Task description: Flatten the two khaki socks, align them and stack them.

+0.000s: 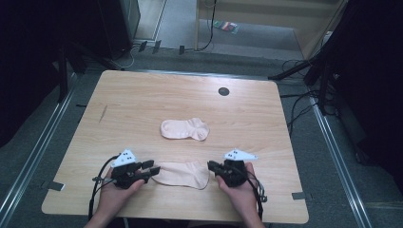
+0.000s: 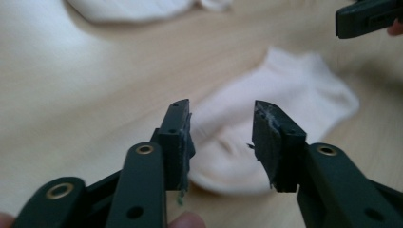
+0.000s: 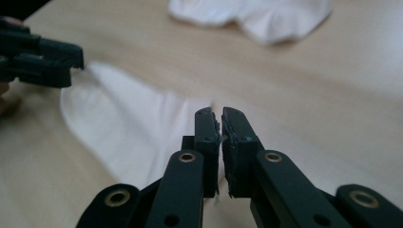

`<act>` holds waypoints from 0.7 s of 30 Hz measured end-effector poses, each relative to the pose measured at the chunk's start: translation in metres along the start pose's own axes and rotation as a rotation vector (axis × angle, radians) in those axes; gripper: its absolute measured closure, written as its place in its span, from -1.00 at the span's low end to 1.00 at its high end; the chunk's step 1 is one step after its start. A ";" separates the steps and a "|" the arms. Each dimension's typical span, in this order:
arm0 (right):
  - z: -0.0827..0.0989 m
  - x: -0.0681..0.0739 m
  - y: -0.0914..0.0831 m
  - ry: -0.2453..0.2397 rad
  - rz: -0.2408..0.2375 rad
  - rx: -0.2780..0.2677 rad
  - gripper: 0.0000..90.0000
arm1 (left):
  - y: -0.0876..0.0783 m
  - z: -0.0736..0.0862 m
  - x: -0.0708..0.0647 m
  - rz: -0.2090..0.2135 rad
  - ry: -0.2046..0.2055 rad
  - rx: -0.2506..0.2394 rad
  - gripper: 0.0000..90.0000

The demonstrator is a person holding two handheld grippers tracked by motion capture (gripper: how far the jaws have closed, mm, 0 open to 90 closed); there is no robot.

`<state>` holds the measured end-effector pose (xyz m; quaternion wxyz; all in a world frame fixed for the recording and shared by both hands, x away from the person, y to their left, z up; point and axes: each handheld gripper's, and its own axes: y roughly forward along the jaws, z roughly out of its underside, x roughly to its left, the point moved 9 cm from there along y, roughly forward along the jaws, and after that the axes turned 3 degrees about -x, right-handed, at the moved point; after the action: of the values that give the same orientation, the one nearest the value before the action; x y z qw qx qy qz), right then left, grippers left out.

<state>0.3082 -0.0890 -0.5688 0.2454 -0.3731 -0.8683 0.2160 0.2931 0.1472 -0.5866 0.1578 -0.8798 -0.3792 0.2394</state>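
Two pale pink socks lie flat on the wooden table point(image 1: 142, 95). The near sock point(image 1: 183, 174) point(image 2: 294, 90) point(image 3: 128, 123) lies between my two grippers. At its left end my left gripper point(image 1: 153, 170) point(image 2: 222, 121) is open, the sock just beyond its tips and nothing between the pads. My right gripper point(image 1: 210, 166) point(image 3: 217, 114) is at the sock's right end, its jaws parted by a thin slit with nothing in it. The far sock point(image 1: 184, 128) point(image 3: 256, 14) lies farther up the table, apart from both grippers.
A small black round disc point(image 1: 223, 91) sits near the table's far edge. Cables point(image 1: 304, 102) trail on the floor at the right. Bare wood surrounds both socks on all sides.
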 end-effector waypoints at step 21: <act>-0.079 -0.094 0.087 0.043 0.192 -0.053 0.47 | 0.070 -0.070 0.080 -0.213 -0.072 -0.011 0.30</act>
<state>0.4582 -0.0900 -0.5799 0.2320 -0.4655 -0.8285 0.2077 0.4202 0.1531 -0.5844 0.1638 -0.8262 -0.4772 0.2508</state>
